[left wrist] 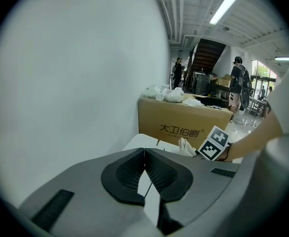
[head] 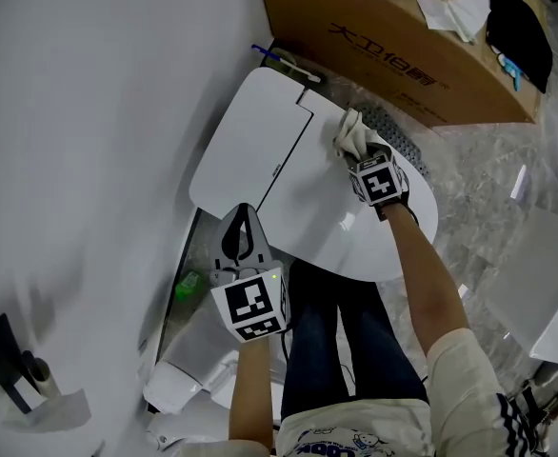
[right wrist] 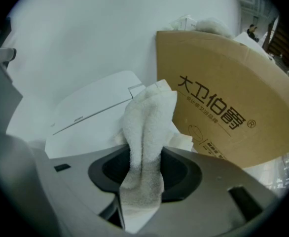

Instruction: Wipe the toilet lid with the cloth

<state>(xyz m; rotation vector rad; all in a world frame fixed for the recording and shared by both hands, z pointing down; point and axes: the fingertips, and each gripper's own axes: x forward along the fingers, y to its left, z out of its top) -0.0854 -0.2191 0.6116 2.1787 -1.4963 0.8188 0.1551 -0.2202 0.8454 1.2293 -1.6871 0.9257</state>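
Standing over a white toilet lid (head: 355, 222), looking steeply down along both forearms. In the right gripper (head: 358, 152), a white terry cloth (head: 351, 131), pinched at its folded middle between jaws closed tight onto it, with a thick loop of towelling sticking out past the tips. Set down at the lid's far edge, close to the seam with the flat rear cover (head: 250, 141) and just beside a brown cardboard box (head: 393, 60) printed with dark characters. Well apart from that, over the lid's near left edge, the left gripper (head: 244, 219): jaws pressed together tip to tip, nothing between them, pointing toward the rear cover and the box beyond. Cannot tell whether touching the lid or held above it. To the left, a plain white wall (head: 89, 112); to the right, grey marbled floor (head: 488, 179).
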